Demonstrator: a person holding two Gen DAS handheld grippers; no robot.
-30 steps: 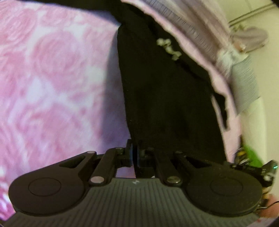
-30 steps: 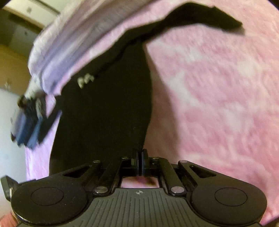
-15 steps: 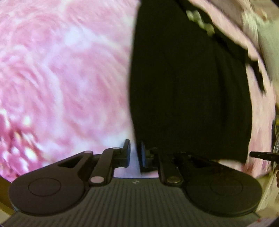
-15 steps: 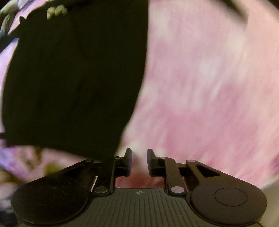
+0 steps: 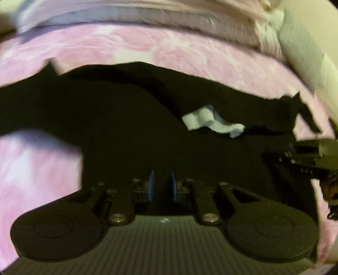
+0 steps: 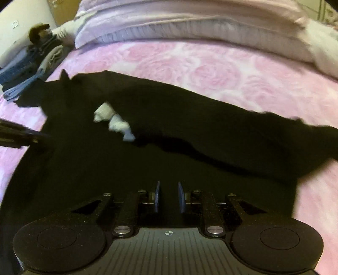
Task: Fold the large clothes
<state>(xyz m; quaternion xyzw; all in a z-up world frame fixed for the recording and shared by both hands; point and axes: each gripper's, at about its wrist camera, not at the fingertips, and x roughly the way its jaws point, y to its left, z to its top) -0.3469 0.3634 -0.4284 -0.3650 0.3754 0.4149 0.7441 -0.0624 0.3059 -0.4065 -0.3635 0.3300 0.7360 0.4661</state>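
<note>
In the left wrist view, the black garment [image 5: 131,118] lies spread across the pink rose-patterned bed cover [image 5: 190,55], reaching from the left edge of the bed to the right. Its surface is so dark that folds and seams are hard to make out, and its lower part is hidden behind the left tongs [image 5: 161,186]. These tongs stand narrowly apart, having just been opening, with blue pads [image 5: 150,184] showing and nothing pinched between them; only the black cloth lies beneath. A white label or cloth tag [image 5: 211,120] sits crumpled on the garment toward the right; no writing on it can be read. At the right edge, part of the other tool is cut off by the frame, with a few pale letters too blurred to read. Pale pink folded bedding [image 5: 169,14] runs along the far edge of the bed.

In the right wrist view, a stack of folded blue and grey clothes [image 6: 31,69] rests at the far left corner of the bed. The right tongs [image 6: 168,196] are likewise slightly parted after just opening, holding nothing, over the garment, whose right end runs out of frame.
</note>
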